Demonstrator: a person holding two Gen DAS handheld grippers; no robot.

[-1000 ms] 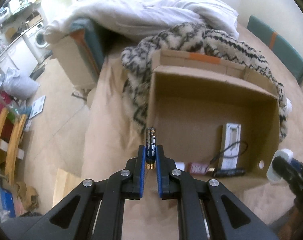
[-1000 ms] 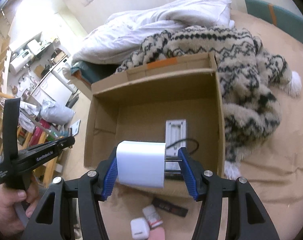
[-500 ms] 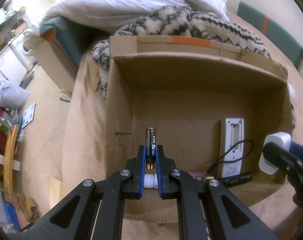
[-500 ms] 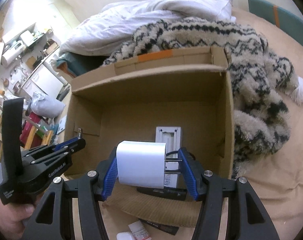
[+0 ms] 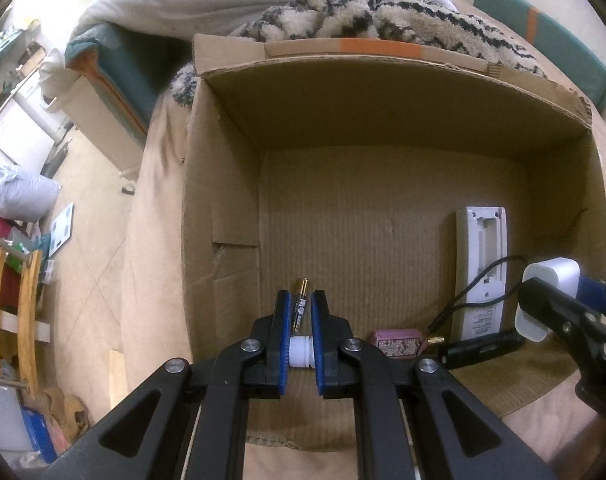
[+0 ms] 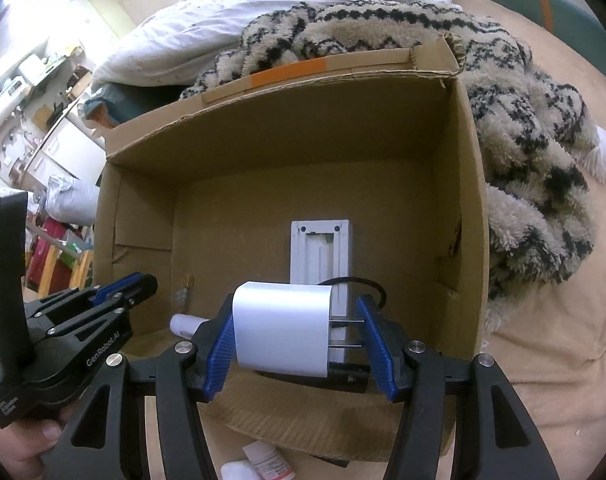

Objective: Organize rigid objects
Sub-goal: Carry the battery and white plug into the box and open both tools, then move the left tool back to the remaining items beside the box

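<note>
An open cardboard box [image 5: 231, 184] [image 6: 469, 208] lies on the tan bed. My left gripper [image 5: 301, 316] hangs over its near left floor with its fingers slightly parted. A black and gold battery [image 5: 300, 305] lies loose between them, blurred, on or just above the floor; it also shows in the right wrist view [image 6: 184, 294]. My right gripper [image 6: 295, 336] is shut on a white plug charger [image 6: 283, 330] over the box's near right side. The charger also shows in the left wrist view [image 5: 551, 296].
Inside the box lie a white remote [image 5: 483, 264], a black cable [image 5: 467, 296], a black stick [image 5: 483, 346], a pink packet [image 5: 397, 340] and a white bottle [image 5: 301, 352]. A patterned fleece [image 6: 523, 120] and white duvet [image 6: 263, 12] lie behind. Small items [image 6: 263, 460] lie before the box.
Both grippers moved forward over the box. My left gripper's fingers parted and the battery slipped down from upright between them toward the box floor. The right still holds the charger.
</note>
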